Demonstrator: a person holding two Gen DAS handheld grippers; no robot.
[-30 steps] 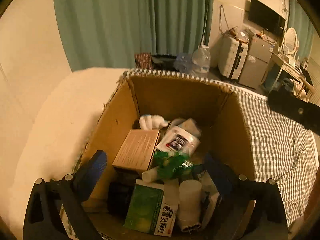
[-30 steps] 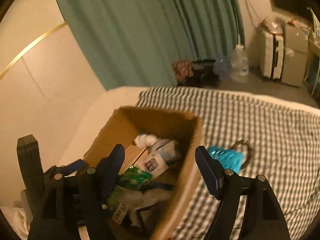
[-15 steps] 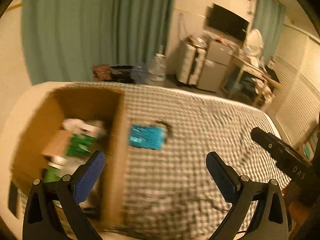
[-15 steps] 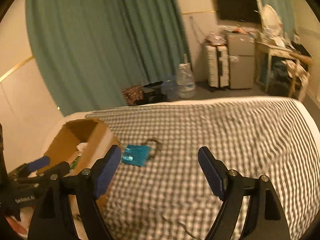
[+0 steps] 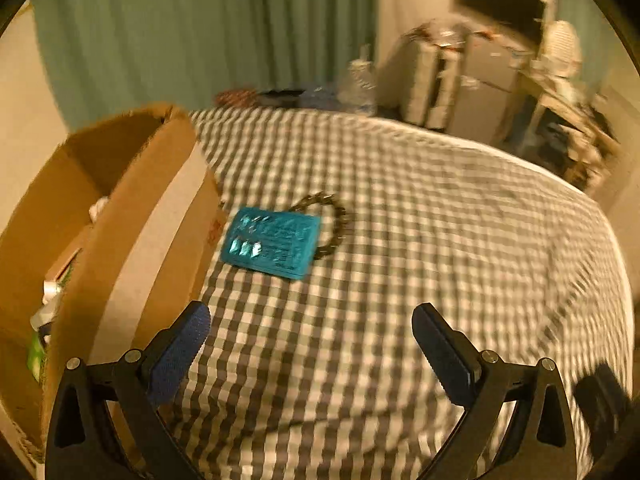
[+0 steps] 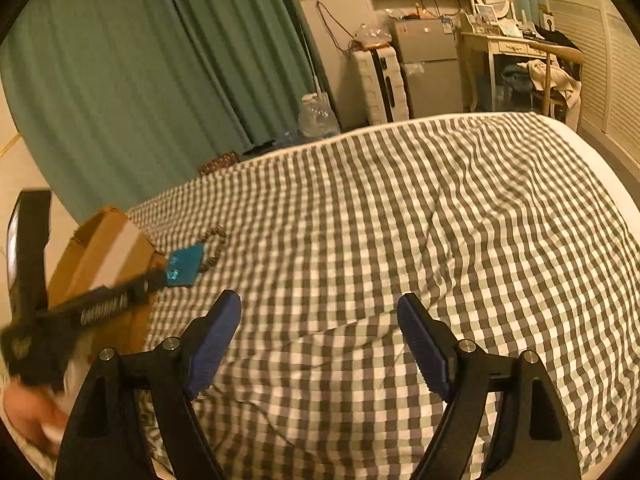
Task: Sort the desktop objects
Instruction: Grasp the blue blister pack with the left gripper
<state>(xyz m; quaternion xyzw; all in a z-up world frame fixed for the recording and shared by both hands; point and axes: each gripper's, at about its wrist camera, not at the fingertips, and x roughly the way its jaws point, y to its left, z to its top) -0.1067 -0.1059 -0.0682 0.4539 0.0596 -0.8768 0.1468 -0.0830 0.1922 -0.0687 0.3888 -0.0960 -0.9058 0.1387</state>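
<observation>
- A bed [image 5: 400,208] covered in a grey-and-white checked sheet fills both wrist views.
- A brown cardboard box [image 5: 132,240] stands on the bed at the left. Packets lie inside it, too blurred to name.
- A teal blister pack [image 5: 272,242] lies flat on the sheet just beside the box's right wall.
- A dark beaded bracelet [image 5: 336,220] lies on the sheet, partly tucked under the pack's far edge.
- The left claw [image 5: 310,340] hangs over bare sheet, nearer the camera than the pack, its blue-padded jaws spread wide with nothing between them.
- The right claw [image 6: 318,332] hovers over open, slightly wrinkled sheet, well apart from the pack [image 6: 184,266] and bracelet [image 6: 214,246]. Its jaws are spread and hold nothing.
- In the right wrist view the left claw's black body crosses in front of the box [image 6: 108,264], with part of a person's hand [image 6: 32,416] at the lower left edge.
- Behind the bed hang green curtains [image 6: 160,72], with a water jug [image 6: 316,116], a white suitcase [image 6: 378,84] and a small fridge [image 6: 430,68] on the floor beyond.
</observation>
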